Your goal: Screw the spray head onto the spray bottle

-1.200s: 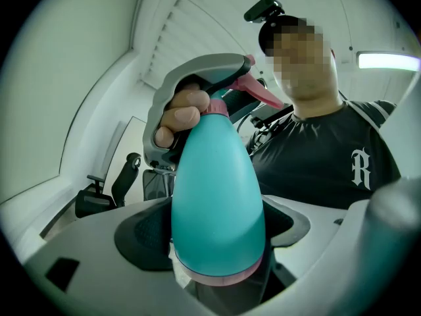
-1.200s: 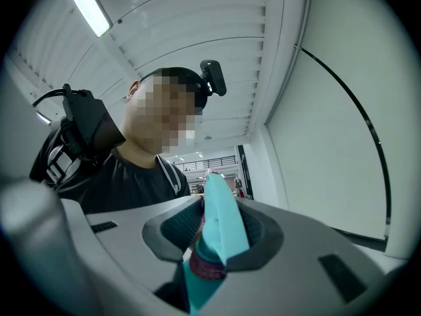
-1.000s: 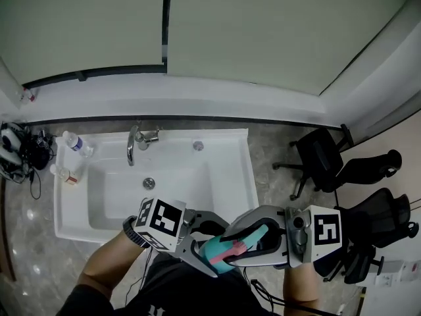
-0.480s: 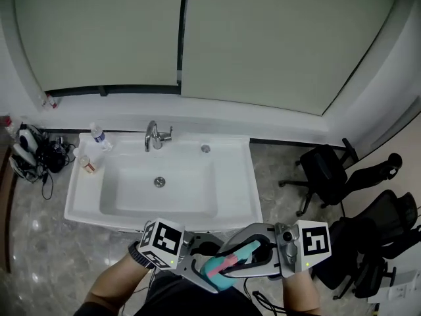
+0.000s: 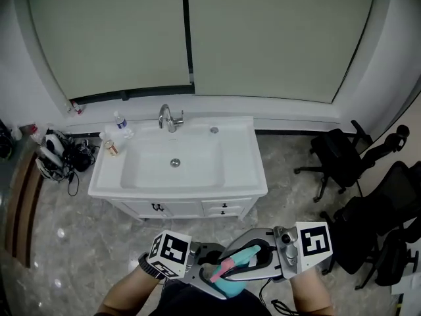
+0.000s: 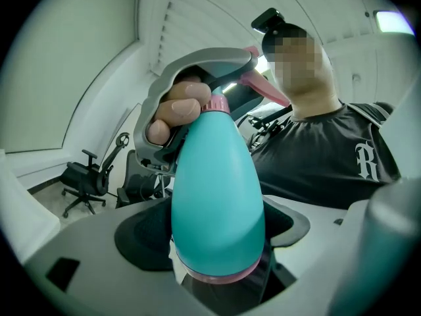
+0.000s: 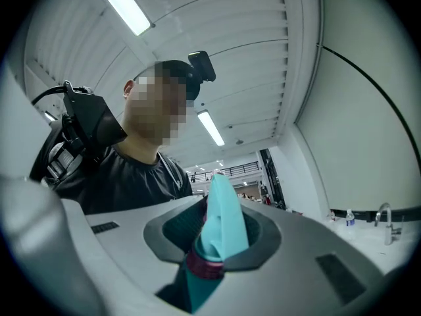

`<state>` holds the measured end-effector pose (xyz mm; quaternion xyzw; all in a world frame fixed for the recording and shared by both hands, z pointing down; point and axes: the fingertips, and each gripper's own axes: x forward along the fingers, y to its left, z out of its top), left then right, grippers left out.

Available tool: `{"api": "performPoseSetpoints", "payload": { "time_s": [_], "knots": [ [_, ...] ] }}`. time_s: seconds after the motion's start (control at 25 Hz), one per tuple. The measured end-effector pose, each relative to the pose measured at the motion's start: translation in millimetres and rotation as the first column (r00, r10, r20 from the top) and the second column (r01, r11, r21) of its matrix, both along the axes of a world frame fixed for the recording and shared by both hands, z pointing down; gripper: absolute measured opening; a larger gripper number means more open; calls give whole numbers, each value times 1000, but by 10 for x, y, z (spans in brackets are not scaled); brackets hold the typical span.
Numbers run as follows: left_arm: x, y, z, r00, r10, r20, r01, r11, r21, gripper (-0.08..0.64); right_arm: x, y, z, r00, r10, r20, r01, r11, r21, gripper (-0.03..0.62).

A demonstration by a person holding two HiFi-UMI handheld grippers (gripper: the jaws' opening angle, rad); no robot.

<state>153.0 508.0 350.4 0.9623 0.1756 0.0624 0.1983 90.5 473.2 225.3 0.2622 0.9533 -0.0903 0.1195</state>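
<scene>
**A:** Where's the bottle?

**B:** Bottom centre of the head view. The left gripper [image 5: 219, 284] is clamped on the teal spray bottle [image 6: 217, 196] near its base. The right gripper [image 5: 242, 263] is clamped on the spray head [image 7: 220, 226], which sits on the bottle's neck.

**A:** And beyond?

**B:** A white sink [image 5: 247, 170] with a faucet [image 5: 169, 117] at mid-frame, and office chairs [image 5: 342, 157] at the right.

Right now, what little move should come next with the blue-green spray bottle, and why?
Probably a small twist of the right gripper to tighten the spray head, with the left gripper holding the spray bottle steady. Each gripper's jaws are shut on its part, and the pink collar sits on the neck, but tightness can't be seen.
</scene>
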Motion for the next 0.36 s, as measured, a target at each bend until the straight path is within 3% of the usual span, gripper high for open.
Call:
{"api": "performPoseSetpoints", "payload": {
  "time_s": [0.36],
  "knots": [
    [-104, 530, -90, 999, 24, 24, -25, 1000, 13, 390, -92, 532, -118, 1000, 20, 15, -20, 1000, 14, 92]
  ]
}}
